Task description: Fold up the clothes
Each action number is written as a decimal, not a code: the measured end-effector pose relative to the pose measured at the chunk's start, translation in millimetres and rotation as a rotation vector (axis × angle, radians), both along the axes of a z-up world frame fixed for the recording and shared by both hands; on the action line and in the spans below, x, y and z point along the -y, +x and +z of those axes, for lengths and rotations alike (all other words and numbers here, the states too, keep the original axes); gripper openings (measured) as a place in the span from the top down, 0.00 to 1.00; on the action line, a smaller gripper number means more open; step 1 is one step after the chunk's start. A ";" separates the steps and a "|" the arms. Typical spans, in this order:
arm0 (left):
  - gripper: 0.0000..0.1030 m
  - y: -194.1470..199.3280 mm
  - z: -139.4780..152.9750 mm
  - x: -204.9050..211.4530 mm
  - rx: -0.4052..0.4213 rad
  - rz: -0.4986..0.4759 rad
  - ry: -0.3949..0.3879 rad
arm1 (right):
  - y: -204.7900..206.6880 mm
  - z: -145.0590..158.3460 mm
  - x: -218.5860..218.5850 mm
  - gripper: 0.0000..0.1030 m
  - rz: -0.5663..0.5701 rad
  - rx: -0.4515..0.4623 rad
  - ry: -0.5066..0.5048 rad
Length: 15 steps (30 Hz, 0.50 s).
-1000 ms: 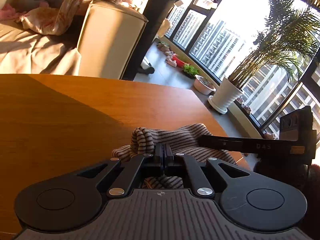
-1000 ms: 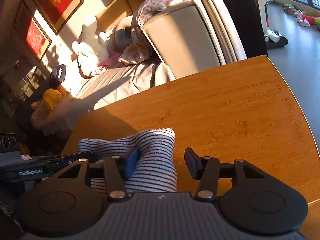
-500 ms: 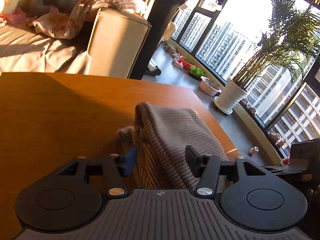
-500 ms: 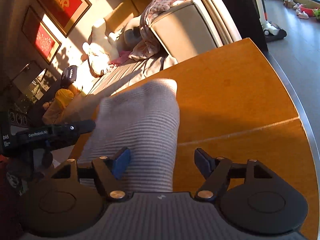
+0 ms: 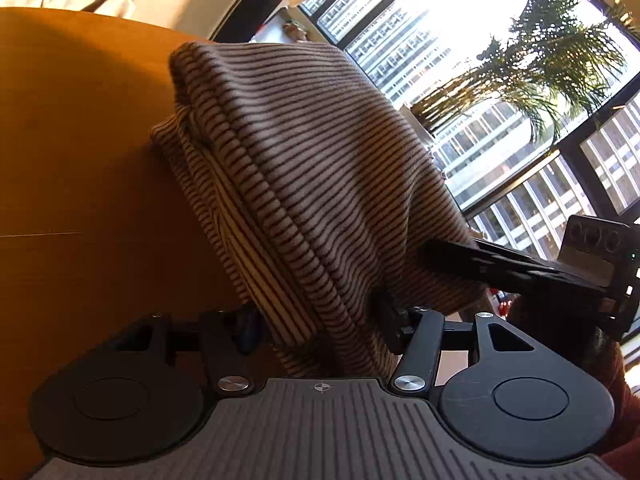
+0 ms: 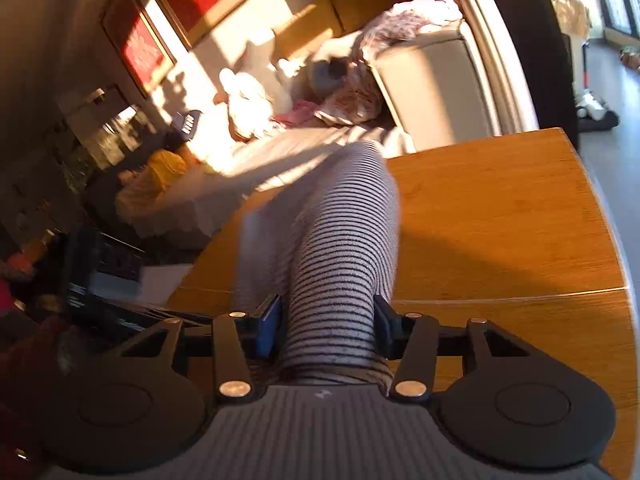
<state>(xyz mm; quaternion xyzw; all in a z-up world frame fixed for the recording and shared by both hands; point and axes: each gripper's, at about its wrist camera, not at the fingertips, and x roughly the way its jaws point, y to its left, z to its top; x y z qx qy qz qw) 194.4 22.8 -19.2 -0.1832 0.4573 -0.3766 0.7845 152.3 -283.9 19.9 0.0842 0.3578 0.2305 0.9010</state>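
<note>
The striped sweater (image 5: 304,184) hangs bunched above the near edge of the desk (image 5: 80,160), lying between the wide-open jaws of the left gripper (image 5: 316,326) and the right gripper (image 6: 326,326). Whether either grips it, I cannot tell. It looks mid-fold; next, both should lay it flat.

My left tongs (image 5: 320,326) are matte black: two round discs, angled link arms with silver screws, a grey ribbed plate with a small crosshair mark. My right tongs (image 6: 326,326) match, with blue pads (image 6: 267,326) on the fingers. A dark red sleeve (image 5: 616,392), I think, shows at the edge.
</note>
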 end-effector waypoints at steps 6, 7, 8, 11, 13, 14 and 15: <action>0.43 -5.3 30.5 -35.3 0.087 0.099 -0.039 | -28.6 4.0 -24.7 0.42 -0.037 0.184 -0.287; 0.44 -4.5 31.5 -40.0 0.090 0.116 -0.040 | -34.6 9.7 -28.6 0.42 -0.022 0.214 -0.268; 0.44 -3.7 32.2 -44.6 0.092 0.133 -0.042 | -40.5 14.7 -35.5 0.41 0.005 0.245 -0.258; 0.51 -0.7 25.0 -44.1 0.064 0.145 -0.038 | -56.4 18.4 -66.1 0.36 0.137 0.307 -0.246; 0.58 -0.3 17.3 -38.4 0.039 0.132 -0.039 | -61.3 6.1 -92.6 0.34 0.220 0.321 -0.313; 0.61 0.5 14.1 -35.4 0.034 0.122 -0.037 | -62.5 -2.8 -103.5 0.34 0.237 0.334 -0.382; 0.67 1.4 10.9 -32.4 0.028 0.112 -0.035 | -63.5 -12.1 -112.5 0.37 0.249 0.348 -0.461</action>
